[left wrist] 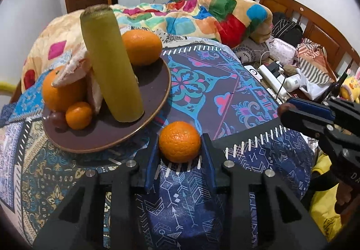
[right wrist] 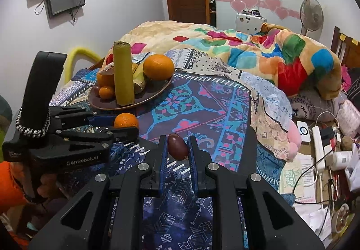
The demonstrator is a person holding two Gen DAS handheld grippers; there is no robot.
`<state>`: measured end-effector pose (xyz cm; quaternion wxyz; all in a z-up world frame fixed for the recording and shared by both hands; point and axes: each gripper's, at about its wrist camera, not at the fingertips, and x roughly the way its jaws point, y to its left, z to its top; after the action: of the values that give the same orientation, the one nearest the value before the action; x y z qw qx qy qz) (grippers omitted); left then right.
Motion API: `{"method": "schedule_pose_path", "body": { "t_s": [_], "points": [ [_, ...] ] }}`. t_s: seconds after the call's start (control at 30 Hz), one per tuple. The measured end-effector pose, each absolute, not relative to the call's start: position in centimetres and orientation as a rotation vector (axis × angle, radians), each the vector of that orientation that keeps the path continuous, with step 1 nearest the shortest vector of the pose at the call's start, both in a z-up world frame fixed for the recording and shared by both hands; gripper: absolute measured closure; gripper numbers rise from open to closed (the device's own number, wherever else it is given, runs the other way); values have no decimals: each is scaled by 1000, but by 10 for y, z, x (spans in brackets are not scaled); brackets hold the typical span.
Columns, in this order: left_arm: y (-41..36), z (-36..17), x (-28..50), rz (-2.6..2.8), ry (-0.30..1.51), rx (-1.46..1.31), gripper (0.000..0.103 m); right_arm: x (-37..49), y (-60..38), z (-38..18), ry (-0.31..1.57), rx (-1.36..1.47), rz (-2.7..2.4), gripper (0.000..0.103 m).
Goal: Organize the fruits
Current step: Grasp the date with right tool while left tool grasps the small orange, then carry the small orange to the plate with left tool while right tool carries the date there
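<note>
Brown plate (left wrist: pixel 157 83) on the bed already holds most fruit; our left gripper (left wrist: pixel 180 148) jaws clasp an orange (left wrist: pixel 179 141), right gripper (right wrist: pixel 177 148) jaws a plum (right wrist: pixel 177 146), both left to add.

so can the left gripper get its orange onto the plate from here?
Probably yes. The left gripper holds the orange just short of the brown plate; nothing lies between, and bare plate shows beside the tall green stalk.
</note>
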<state>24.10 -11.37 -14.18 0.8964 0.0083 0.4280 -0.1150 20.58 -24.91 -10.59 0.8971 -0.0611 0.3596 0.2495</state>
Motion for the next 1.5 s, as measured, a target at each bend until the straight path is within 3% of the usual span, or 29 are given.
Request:
{"method": "schedule_pose_path", "body": {
  "t_s": [0.8, 1.5],
  "points": [
    [31, -102, 213, -75, 783, -54, 66, 244, -185, -104, 724, -144, 599, 87],
    [5, -128, 248, -201, 809, -43, 66, 286, -147, -128, 804, -183, 590, 87]
  ]
}}
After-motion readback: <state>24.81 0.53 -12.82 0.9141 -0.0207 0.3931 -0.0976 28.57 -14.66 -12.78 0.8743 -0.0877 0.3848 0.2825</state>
